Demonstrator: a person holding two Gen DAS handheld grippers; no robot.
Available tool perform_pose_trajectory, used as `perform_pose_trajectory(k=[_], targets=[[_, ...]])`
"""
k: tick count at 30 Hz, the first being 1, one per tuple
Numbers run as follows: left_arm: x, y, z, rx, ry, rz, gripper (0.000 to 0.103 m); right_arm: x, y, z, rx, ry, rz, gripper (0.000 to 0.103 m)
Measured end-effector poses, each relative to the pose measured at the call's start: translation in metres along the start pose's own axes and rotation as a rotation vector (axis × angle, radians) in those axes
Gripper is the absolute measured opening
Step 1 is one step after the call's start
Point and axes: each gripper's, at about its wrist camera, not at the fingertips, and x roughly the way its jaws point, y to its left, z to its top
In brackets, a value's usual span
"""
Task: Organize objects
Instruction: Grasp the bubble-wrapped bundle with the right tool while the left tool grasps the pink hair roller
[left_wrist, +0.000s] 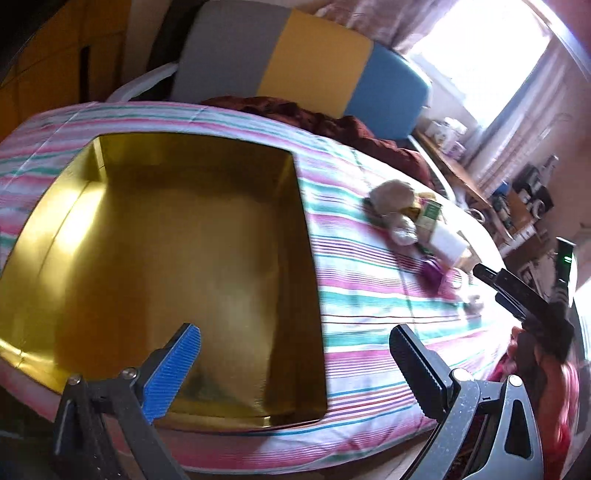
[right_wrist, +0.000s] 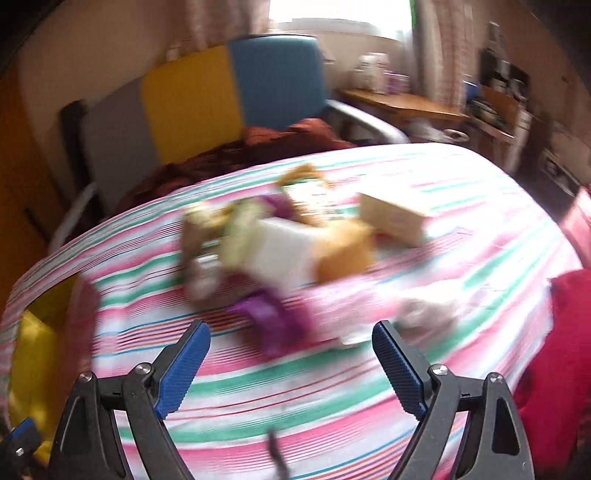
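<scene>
A large gold box (left_wrist: 177, 236) stands open and empty on the striped bedcover (left_wrist: 369, 302). My left gripper (left_wrist: 295, 332) hovers over its near right corner, open, with nothing between the fingers. To the right lies a pile of small objects: a grey plush (left_wrist: 391, 195), a green carton (left_wrist: 430, 218), a white cylinder (left_wrist: 448, 243) and a purple item (left_wrist: 430, 271). In the blurred right wrist view, my right gripper (right_wrist: 291, 326) is open and empty just short of the purple item (right_wrist: 269, 317), with the white cylinder (right_wrist: 284, 251), an orange object (right_wrist: 345, 254) and a tan box (right_wrist: 395, 218) beyond.
A dark red blanket (left_wrist: 332, 122) and a grey, yellow and blue headboard (left_wrist: 317, 66) are at the bed's far end. A cluttered wooden desk (right_wrist: 402, 103) stands past the bed by the window. Red cloth (right_wrist: 561, 362) lies at the right edge.
</scene>
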Motion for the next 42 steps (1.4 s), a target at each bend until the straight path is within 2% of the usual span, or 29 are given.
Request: perform_pose_trajectory(k=[2,6,9,12,13,17,24,28,32,36,42], targets=[[0.0,-0.009,0.001,0.036,0.004,-0.016,0.103,0.008,-0.025,0.008,0.039,0.021,-0.049,0.091],[0.007,-0.027,0.005,0.078,0.025,-0.05,0.103,0.037,-0.076,0.024,0.082,0.132,-0.142,0.091],[0.014,-0.038,0.007,0.083,0.051,-0.074,0.103,0.056,-0.093,0.028,0.077,0.201,-0.151,0.089],[0.022,-0.048,0.009,0.097,0.073,-0.089,0.103,0.07,-0.1,0.027,0.073,0.247,-0.119,0.078],[0.026,-0.054,0.009,0.11,0.082,-0.092,0.103,0.074,-0.102,0.026,0.076,0.263,-0.113,0.07],[0.04,-0.074,0.011,0.134,0.097,-0.127,0.103,0.079,-0.11,0.026,0.104,0.253,-0.074,0.062],[0.082,-0.136,0.018,0.206,0.104,-0.256,0.103,0.057,-0.105,0.008,0.153,0.185,-0.079,0.06],[0.115,-0.177,0.02,0.235,0.138,-0.276,0.103,0.034,-0.113,0.007,0.193,0.116,-0.06,0.06],[0.149,-0.215,0.02,0.286,0.15,-0.197,0.103,0.012,-0.13,0.021,0.233,0.025,-0.068,0.06],[0.172,-0.245,0.023,0.302,0.154,-0.166,0.103,0.002,-0.145,0.036,0.253,-0.043,-0.11,0.06],[0.199,-0.287,0.025,0.423,0.12,-0.036,0.103,0.009,-0.151,0.031,0.298,-0.017,-0.039,0.06]])
